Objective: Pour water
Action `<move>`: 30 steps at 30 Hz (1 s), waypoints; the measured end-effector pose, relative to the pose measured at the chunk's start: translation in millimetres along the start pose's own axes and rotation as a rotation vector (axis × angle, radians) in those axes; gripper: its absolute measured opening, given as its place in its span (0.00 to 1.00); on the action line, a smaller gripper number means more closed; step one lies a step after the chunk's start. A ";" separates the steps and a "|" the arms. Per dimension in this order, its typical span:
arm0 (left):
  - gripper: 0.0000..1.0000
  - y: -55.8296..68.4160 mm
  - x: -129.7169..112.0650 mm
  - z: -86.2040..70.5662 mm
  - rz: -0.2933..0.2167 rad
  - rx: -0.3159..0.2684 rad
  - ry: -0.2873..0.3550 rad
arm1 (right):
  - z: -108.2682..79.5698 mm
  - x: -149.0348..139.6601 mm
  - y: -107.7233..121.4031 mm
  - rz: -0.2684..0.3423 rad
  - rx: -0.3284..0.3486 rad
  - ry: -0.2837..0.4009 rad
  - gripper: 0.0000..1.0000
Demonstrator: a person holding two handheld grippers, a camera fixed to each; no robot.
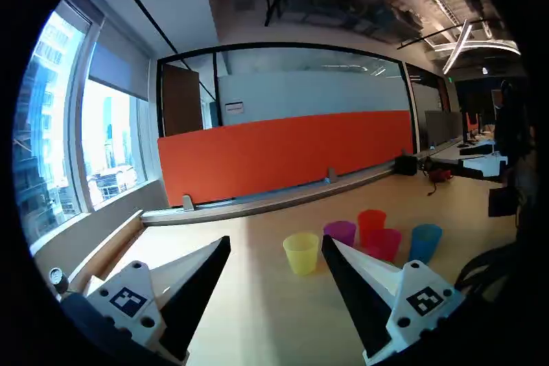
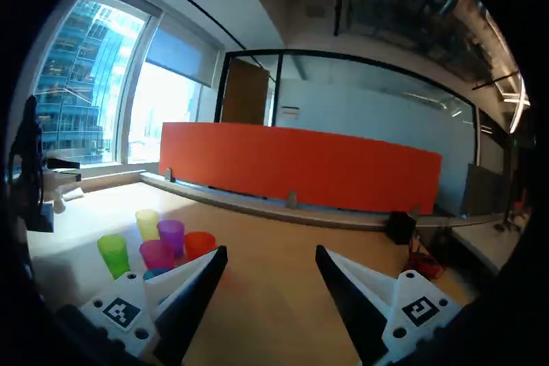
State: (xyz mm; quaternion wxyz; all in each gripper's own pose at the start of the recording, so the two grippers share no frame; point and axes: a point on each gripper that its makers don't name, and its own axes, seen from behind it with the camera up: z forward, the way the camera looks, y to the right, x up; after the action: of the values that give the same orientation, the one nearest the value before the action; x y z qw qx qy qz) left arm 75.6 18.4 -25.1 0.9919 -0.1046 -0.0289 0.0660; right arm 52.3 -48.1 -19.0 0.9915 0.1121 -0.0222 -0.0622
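Left gripper [image 1: 274, 239] is wide open, both fingers spread with nothing between them, just bare wooden table [image 1: 274, 318] under the gap. Right past the fingertips there's a bunch of plastic cups standing upright around the middle of the table, well short of its far edge. The yellow cup [image 1: 301, 253] is the closest one and sits just inside the right-hand fingertip. The purple cup [image 1: 340, 232] is just behind it, then the orange cup [image 1: 372, 222], with the pink cup [image 1: 384, 244] in front of that one, pretty much touching. The blue cup [image 1: 425, 242] is at the end of the group, a little apart. Can't tell if there's anything inside any of them.

Right gripper [image 2: 270, 249] is the same deal, fingers apart and holding nothing, hovering over open tabletop. From this side the cups are off beside its left-hand finger, toward the window end of the table. The green cup [image 2: 114, 254] stands outermost, near the yellow cup [image 2: 147, 224]. The purple cup [image 2: 171, 235], pink cup [image 2: 157, 254] and orange cup [image 2: 200, 244] are huddled together, and only the rim of the blue cup [image 2: 156, 272] peeks out from behind the finger.

Farther out, a long orange divider [image 1: 288, 153] runs along the table's far edge, with a small black box [image 1: 406, 163] sitting at that edge near the divider's end. Big window [image 1: 103, 139] past the table's end, lots of daylight coming in
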 end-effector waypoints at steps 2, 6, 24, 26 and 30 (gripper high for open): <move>0.99 -4.0 4.6 -0.3 -0.004 0.022 0.013 | -1.4 3.4 5.2 0.004 -0.024 0.013 1.00; 0.99 -9.3 10.6 -0.8 -0.015 0.058 0.038 | -3.9 11.6 14.9 0.022 -0.072 0.041 1.00; 0.99 -11.1 15.0 5.2 -0.043 0.128 0.082 | -12.6 22.8 35.9 0.071 -0.193 0.103 1.00; 0.99 -11.1 13.0 5.8 -0.038 0.135 0.085 | -12.7 21.8 35.9 0.078 -0.198 0.108 1.00; 0.99 -10.2 6.9 7.4 -0.027 0.145 0.087 | -12.0 20.2 33.7 0.082 -0.200 0.107 1.00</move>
State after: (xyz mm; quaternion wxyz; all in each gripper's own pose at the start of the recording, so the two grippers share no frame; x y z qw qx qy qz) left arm 83.1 10.9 -15.5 0.9980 -0.0349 0.0179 0.0500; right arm 77.0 -15.5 -22.5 0.9992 0.0150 0.0325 -0.0172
